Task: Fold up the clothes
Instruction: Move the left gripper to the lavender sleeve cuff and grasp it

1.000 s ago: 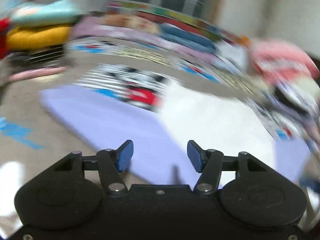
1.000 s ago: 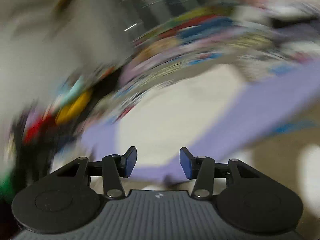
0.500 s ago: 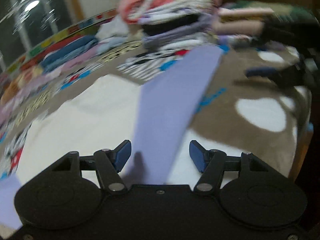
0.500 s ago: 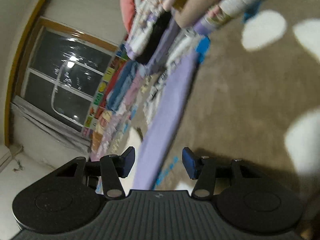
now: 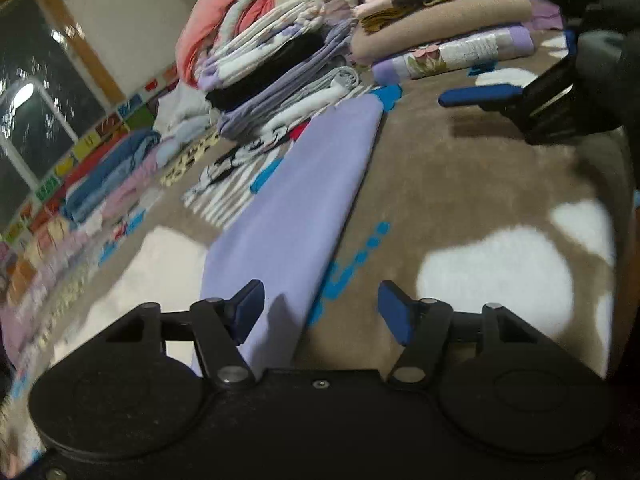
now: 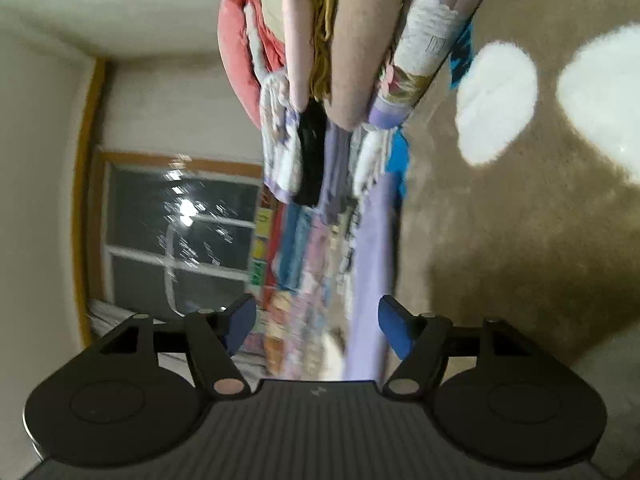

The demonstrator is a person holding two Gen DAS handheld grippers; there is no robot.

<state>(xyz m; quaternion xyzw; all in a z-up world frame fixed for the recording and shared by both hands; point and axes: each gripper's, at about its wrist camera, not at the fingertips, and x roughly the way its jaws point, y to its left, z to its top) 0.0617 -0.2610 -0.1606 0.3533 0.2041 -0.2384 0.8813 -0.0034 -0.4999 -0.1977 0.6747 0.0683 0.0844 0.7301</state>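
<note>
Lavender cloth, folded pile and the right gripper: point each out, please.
Lavender cloth (image 5: 304,196): left wrist view, middle of its flat top.
Folded pile (image 5: 272,60): left wrist view, striped layers.
Right gripper (image 5: 480,95): left wrist view, blue finger.

No text can be read: the small white mark on the right gripper's ribbed housing and the colourful tiles below the window are too blurred.

The left wrist view looks low along the lavender cloth toward the stacked blankets. The right wrist view, apparently rolled sideways, faces the same cloth, stack and window.
</note>
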